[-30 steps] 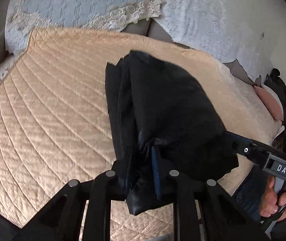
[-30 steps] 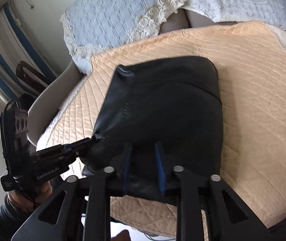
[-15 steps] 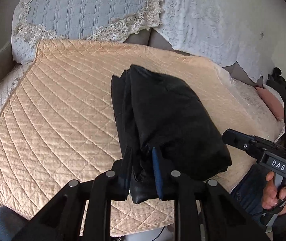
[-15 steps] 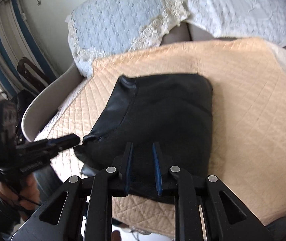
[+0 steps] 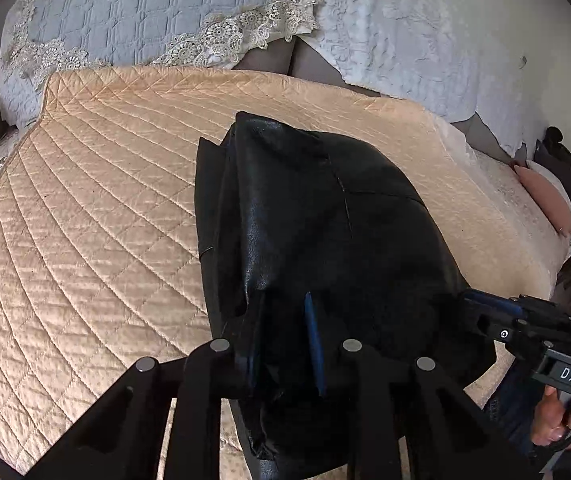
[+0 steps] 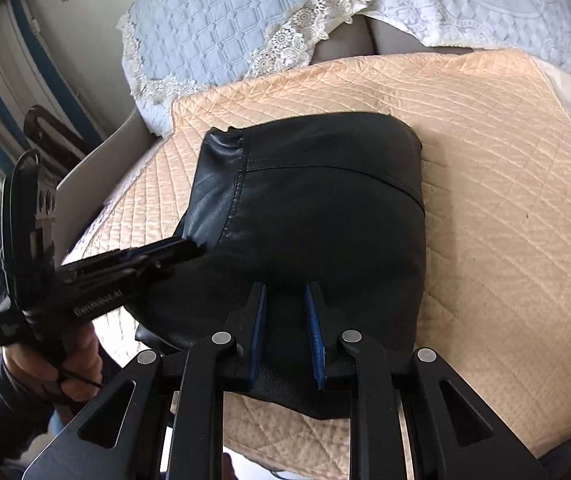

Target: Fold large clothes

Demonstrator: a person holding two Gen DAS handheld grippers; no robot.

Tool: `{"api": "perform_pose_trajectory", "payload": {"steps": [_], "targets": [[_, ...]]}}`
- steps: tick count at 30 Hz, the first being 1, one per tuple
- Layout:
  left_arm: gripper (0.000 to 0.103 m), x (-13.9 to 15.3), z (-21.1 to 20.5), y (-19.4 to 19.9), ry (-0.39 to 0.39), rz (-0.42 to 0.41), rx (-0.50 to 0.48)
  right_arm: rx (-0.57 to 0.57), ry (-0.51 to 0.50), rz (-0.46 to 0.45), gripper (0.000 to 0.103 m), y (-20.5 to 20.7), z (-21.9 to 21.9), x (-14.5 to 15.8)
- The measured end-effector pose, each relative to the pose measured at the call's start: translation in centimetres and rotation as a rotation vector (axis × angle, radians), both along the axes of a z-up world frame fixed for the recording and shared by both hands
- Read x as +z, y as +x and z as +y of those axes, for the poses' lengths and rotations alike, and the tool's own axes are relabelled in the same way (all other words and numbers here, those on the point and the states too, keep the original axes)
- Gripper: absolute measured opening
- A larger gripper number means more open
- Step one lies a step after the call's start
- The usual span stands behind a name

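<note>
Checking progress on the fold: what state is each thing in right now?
black leather garment: folded into a thick bundle, lying on the quilt.
left gripper: fingers clamped on the bundle's near left edge.
right gripper: fingers clamped on the near right edge.
peach quilt: spread flat.

Black jacket [image 6: 325, 220]: leather-look w/ slight sheen; peach bedspread [image 5: 97, 208]: quilted satin, shiny; pillow cover [image 5: 145, 4]: quilted cloth, lace trim

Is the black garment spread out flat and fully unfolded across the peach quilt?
No, the black garment sits as a compact folded bundle in the middle of the peach quilt, with bare quilt showing around it.
</note>
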State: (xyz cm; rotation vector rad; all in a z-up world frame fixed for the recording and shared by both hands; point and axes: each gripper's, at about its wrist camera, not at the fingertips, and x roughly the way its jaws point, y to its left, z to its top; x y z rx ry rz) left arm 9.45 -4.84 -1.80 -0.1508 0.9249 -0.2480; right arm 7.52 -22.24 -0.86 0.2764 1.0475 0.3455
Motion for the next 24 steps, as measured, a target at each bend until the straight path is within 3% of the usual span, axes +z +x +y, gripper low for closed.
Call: {"api": "perform_pose_trajectory", "payload": {"steps": [6,8,10,13,16,18,21,24], "targets": [[0.023,4.5,-0.1,1.0,0.001,-0.036,0.018,-0.061,-0.008,-0.053,0.021,2.8,-2.0,1.5],[0.023,6.5,-0.8,2.4,0.012,-0.088,0.020,-0.084,-0.024,-0.057,0.021,4.3,-2.6,1.6],[0.023,7.2,-1.5,4.7,0.002,-0.090,0.016,-0.110,-0.028,-0.057,0.021,6.2,-3.2,1.5],[0.023,5.6,-2.2,8.4,0.005,-0.062,0.022,-0.130,-0.029,-0.050,0.020,8.2,-3.5,1.1],[0.023,1.4,-1.6,10.6,0.057,0.007,0.054,-0.130,-0.052,-0.014,0.020,10.1,-3.1,-0.3],[0.023,-1.2,-0.4,10.5,0.007,0.044,0.071,-0.124,-0.059,0.012,0.020,10.8,-2.9,-1.4],[0.021,-2.0,1.0,9.4,-0.061,0.005,0.100,-0.117,-0.059,0.028,0.020,11.2,-2.5,-3.0],[0.021,-2.8,1.2,9.4,-0.071,-0.004,0.114,-0.121,-0.059,0.043,0.021,11.3,-2.4,-4.4]]}}
